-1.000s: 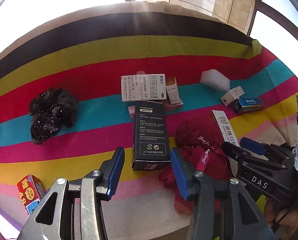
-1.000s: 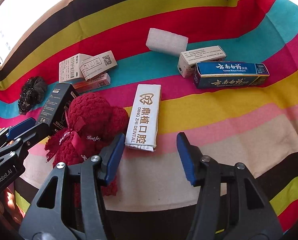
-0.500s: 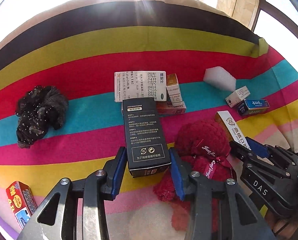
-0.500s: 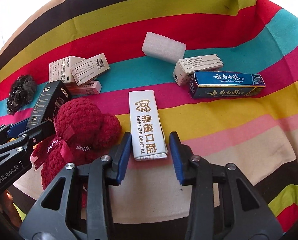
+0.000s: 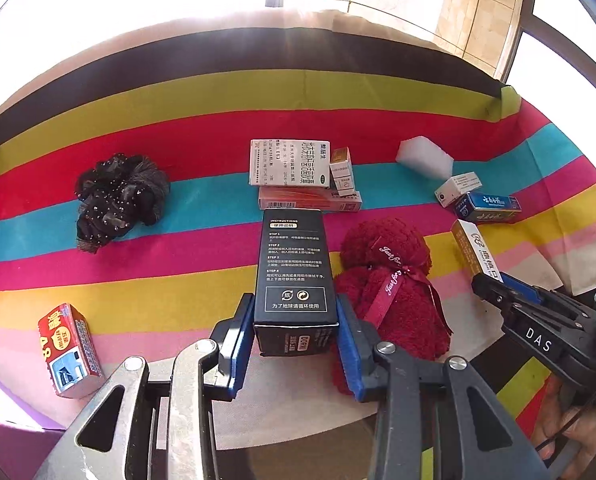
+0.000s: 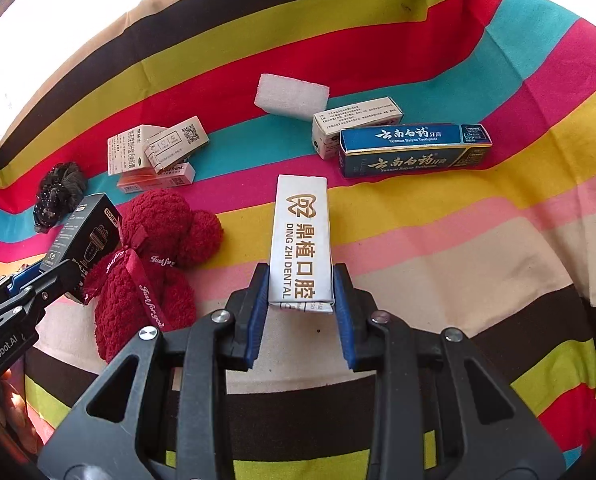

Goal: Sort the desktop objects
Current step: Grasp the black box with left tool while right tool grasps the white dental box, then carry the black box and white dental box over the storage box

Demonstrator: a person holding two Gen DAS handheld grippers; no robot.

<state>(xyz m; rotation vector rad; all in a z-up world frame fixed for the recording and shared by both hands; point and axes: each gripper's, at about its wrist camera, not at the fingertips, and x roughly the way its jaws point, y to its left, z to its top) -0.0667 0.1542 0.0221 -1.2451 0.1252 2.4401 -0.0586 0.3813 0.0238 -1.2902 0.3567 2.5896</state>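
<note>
On the far left a glossy red carton [image 5: 70,350] and a beaded black scrunchie [image 5: 120,196] lie on the striped cloth over the tabletop [image 5: 202,248]. Your left gripper [image 5: 296,330] has its blue fingers pressed against the near end of a matte black instruction-printed box [image 5: 294,268], long axis pointing away from you. A fuzzy burgundy towel bear [image 5: 389,280] sits beside it. Your right gripper [image 6: 301,296] clamps the white Ding Zhi Dental box [image 6: 301,240], also lengthwise away.

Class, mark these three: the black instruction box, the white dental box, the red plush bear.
black instruction box [image 5: 296,264], left wrist view, printed top face.
white dental box [image 6: 301,240], right wrist view, lettered top face.
red plush bear [image 5: 381,244], left wrist view, its head.
</note>
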